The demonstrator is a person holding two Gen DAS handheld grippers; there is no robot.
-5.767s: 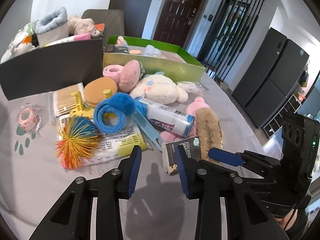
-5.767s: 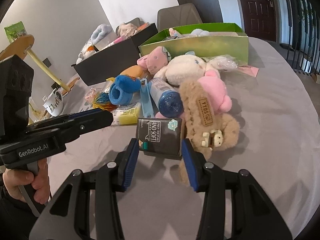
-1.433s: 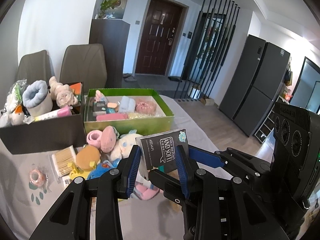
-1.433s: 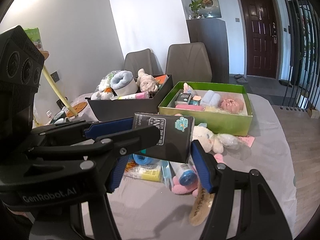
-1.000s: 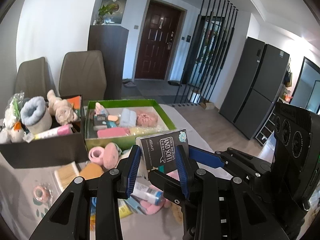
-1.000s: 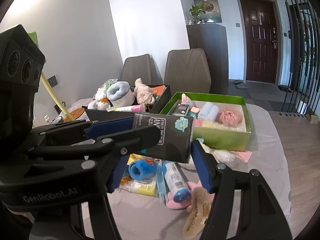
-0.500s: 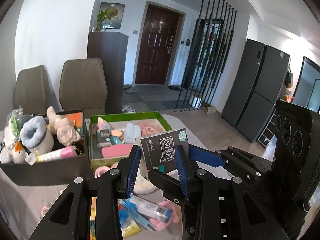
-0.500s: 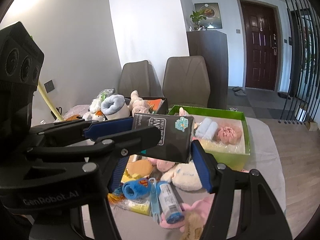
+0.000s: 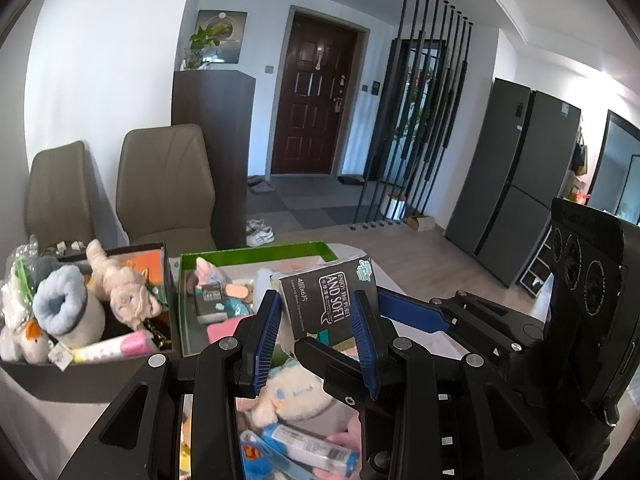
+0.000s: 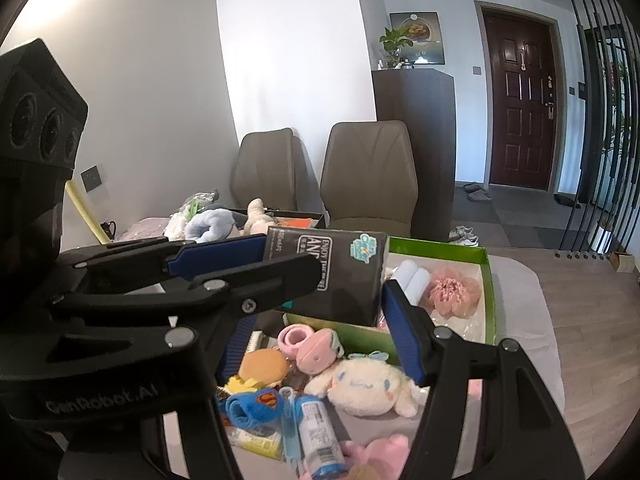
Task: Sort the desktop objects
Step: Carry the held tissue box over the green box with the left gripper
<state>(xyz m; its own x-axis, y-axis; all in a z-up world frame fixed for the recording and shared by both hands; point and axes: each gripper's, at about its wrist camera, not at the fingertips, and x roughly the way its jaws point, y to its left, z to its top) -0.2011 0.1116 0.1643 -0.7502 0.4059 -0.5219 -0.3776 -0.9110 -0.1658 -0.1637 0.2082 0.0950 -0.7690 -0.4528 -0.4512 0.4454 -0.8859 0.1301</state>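
Since the frame half a second back, you have carried the pack (image 9: 328,300) up and forward: the green box (image 9: 256,254) and black box (image 9: 160,248) now sit lower and nearer under it, and the toys on the table have slid toward the bottom of both views.

Your left gripper (image 9: 316,336) has its blue pads partly closed on the narrow sides of the dark tissue pack, which stands upright between them with its white lettering facing the camera. Your right gripper (image 10: 320,316) holds the same pack (image 10: 340,276) across its wider span, jaws about half open: the right pad (image 10: 404,336) presses on the pack's lower right corner, while the left pad is mostly hidden behind the left gripper's fingers. So the pack is in the air, gripped from both sides, above the near wall of the green box.

Just beyond it, in the green box (image 10: 440,246), lie a pink flower-like puff (image 10: 452,292), white rolls (image 10: 412,280) and another small dark pack (image 9: 210,300). Left of that, the black box holds plush toys, among them a beige one (image 9: 120,292) and a blue-rimmed one (image 9: 64,300).

Below the grippers, on the grey cloth (image 10: 528,304), sit a white plush (image 10: 368,384), a pink plush (image 10: 316,350), an orange round one (image 10: 264,364), a blue cuff (image 10: 248,408) and a blue-capped tube (image 10: 320,436).
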